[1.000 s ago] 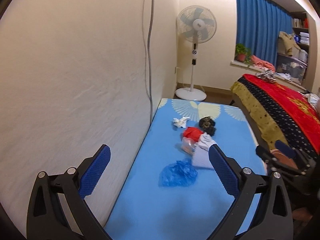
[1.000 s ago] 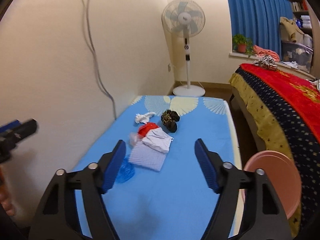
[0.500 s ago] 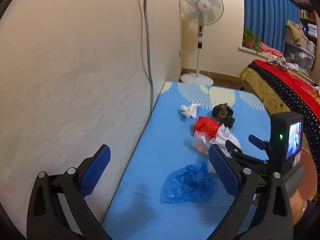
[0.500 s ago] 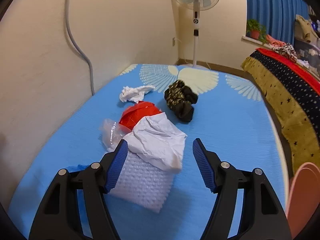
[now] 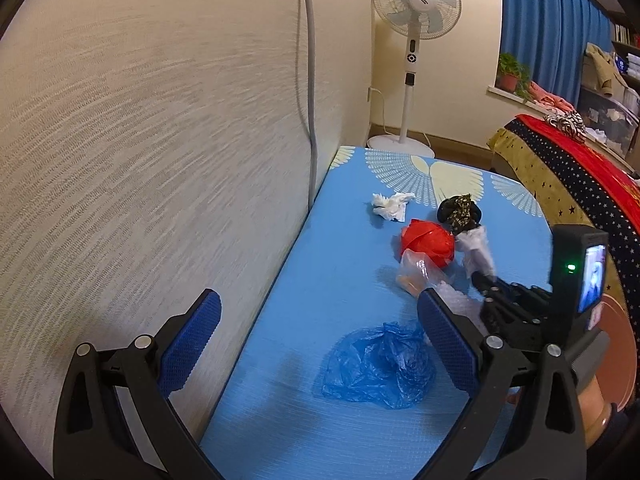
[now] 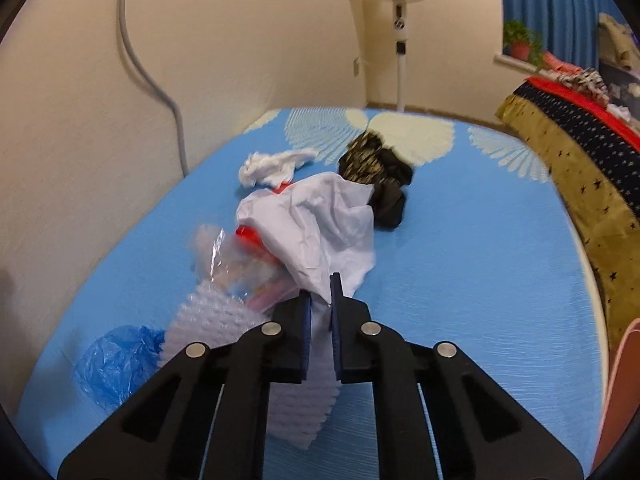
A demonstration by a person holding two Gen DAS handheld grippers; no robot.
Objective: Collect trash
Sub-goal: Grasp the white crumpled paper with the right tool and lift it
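Trash lies in a loose cluster on the blue mat [image 5: 320, 280] beside the wall: a white tissue [image 5: 390, 205], a dark patterned wad [image 5: 458, 209], a red ball [image 5: 428, 242], a clear bag [image 5: 418, 274], bubble wrap [image 6: 216, 316], crumpled white paper [image 6: 320, 220] and a blue bag [image 5: 380, 366]. We see something orange inside the clear bag, though we cannot tell what it is. Our right gripper [image 6: 320, 304] has its jaws closing, nearly together, and the pads pinch the near edge of the white paper, which drapes over the red ball and clear bag; the bubble wrap lies just under and left of the fingers. Our left gripper [image 5: 316, 344] stands wide open with nothing between its jaws, hovering above the mat near the blue bag. At the right edge of both views a pink bin [image 6: 624, 392] shows only its rim, so we cannot tell what it holds
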